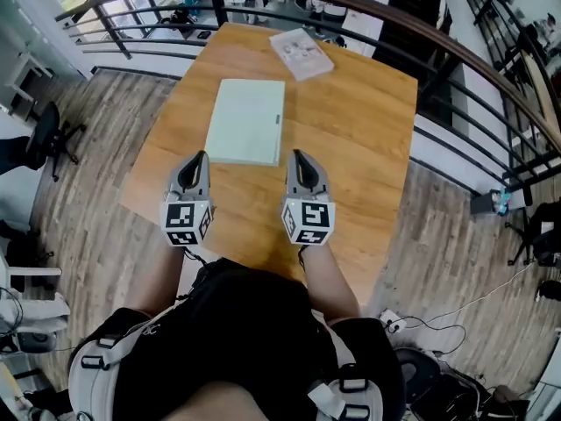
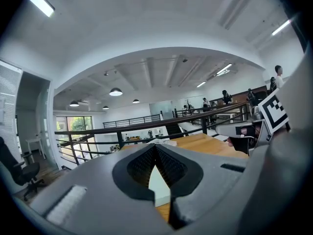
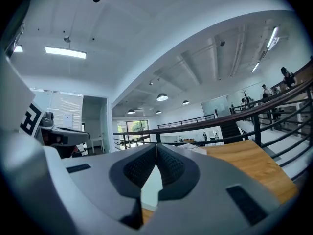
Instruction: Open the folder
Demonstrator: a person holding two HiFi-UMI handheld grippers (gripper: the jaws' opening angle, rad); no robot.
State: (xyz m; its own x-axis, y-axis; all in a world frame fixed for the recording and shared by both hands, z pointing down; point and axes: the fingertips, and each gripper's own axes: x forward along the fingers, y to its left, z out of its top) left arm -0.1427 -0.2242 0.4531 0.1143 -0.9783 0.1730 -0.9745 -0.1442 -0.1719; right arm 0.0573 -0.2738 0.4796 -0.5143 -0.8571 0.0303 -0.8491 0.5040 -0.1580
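**Q:** Where is the folder?

**A:** The pale green folder (image 1: 246, 121) lies closed and flat in the middle of the wooden tabletop (image 1: 368, 139).

**Q:** And the claws?

**A:** The left claw (image 1: 201, 156) is just beside the folder's near left corner and the right claw (image 1: 296, 154) just beside its near right corner. Each is pressed together, pinching nothing. A booklet (image 1: 301, 53) lies at the far edge.

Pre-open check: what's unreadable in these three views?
- Head view: print on the pale packet at the table's far edge, too small.
- Left gripper view: folder mostly hidden behind the shut left gripper; only a sliver shows.
- Right gripper view: same sliver, behind the shut right gripper.
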